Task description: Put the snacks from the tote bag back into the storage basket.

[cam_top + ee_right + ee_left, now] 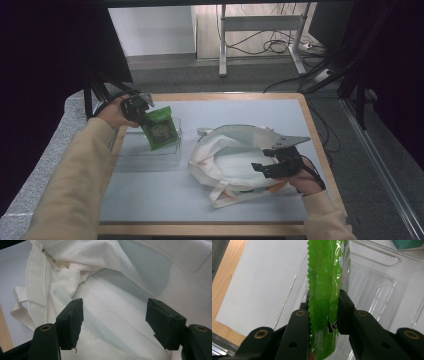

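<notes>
A green snack packet (160, 129) hangs over a clear plastic bin (150, 155) at the left of the table, with my left gripper (140, 114) shut on its top edge. In the left gripper view both jaws pinch the green packet (324, 290) above the clear bin (372, 285). A white cloth tote bag (225, 155) lies crumpled right of centre. My right gripper (265, 169) hovers open over the bag's right side. In the right gripper view the white bag (112, 290) spreads beneath the parted jaws, with nothing between them.
The grey mat (150, 200) covers a wooden table (320, 150). A teal object (409, 243) lies beyond the bin. Behind the table are desk legs (222, 45) and cables (270, 47) on the floor. Dark stands rise at both sides.
</notes>
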{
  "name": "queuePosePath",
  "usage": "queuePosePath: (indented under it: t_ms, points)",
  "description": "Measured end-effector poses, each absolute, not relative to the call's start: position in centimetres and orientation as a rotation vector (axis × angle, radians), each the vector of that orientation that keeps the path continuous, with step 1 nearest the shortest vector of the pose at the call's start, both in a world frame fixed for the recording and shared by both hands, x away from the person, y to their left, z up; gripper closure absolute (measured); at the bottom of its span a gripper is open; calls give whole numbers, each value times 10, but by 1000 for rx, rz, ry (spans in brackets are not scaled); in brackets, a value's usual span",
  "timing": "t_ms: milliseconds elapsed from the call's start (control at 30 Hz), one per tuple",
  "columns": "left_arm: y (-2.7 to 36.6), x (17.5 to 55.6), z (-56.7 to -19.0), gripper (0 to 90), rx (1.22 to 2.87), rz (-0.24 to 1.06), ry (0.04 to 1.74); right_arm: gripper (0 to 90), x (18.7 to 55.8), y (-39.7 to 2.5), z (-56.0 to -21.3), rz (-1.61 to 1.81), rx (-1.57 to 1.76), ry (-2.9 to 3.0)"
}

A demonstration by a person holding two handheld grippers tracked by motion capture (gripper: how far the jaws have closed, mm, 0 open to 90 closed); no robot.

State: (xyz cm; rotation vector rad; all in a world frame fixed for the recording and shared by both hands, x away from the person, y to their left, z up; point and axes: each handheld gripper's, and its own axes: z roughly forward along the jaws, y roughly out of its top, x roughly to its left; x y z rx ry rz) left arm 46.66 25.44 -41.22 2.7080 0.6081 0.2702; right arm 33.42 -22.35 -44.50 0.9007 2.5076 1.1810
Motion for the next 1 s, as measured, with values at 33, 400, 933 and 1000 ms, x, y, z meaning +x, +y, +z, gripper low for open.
queuePosePath:
  t_ms: [33,400,933,1000]
  points:
    - [252,468,-413,751,2707,284,607,307,334,-223,-445,1180,900,2508]
    - [232,482,-428,674,2681,523,593,299,335,-224,-447,1172,902,2513]
    - [229,467,-399,475,2505,688,527,297,334,-222,-447,1169,896,2515]
    - [229,465,-394,470,2489,675,525,297,334,-222,-447,1169,891,2516]
